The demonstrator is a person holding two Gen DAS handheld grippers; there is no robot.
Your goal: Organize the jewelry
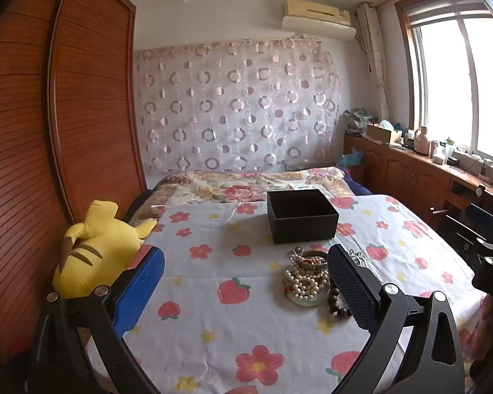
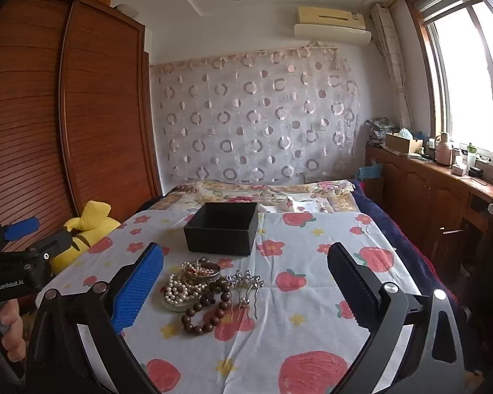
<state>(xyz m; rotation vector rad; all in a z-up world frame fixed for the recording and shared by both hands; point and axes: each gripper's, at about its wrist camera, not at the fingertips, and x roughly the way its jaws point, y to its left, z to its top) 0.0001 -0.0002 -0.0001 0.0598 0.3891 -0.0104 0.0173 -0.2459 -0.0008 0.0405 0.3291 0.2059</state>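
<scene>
Jewelry first: from my left wrist view, the pile of jewelry [image 1: 307, 277] sits on the bed's flowered sheet [image 1: 213, 321], forward and off to the right, right up against my dark right-hand finger [image 1: 350, 287]. My left tool [image 1: 243, 279] is spread wide and holds nothing. The pearl strand [image 1: 304, 284] lies heaped over a pale bangle [image 1: 307, 299], and dark wooden beads [image 1: 337, 302] peek out just beside the finger. Beyond the pile stands the open black box [image 1: 301, 215], a bit farther up the bed, straight past the jewelry. A yellow plush toy [image 1: 97, 249] lies off to my left, well clear.

Now the right wrist view: my right tool [image 2: 245, 279] is also wide, nothing in it, and here the pile [image 2: 207, 287] lies squarely between the fingers, slightly toward the blue one [image 2: 138, 287]. A silver hair comb [image 2: 245, 287] rests on the near right side, prongs pointing back toward me. The black box [image 2: 222, 228] sits just behind, a little left of centre. I'd judge the right tool better lined up for the first pick; it is level, aimed forward over the bed, above the sheet.
</scene>
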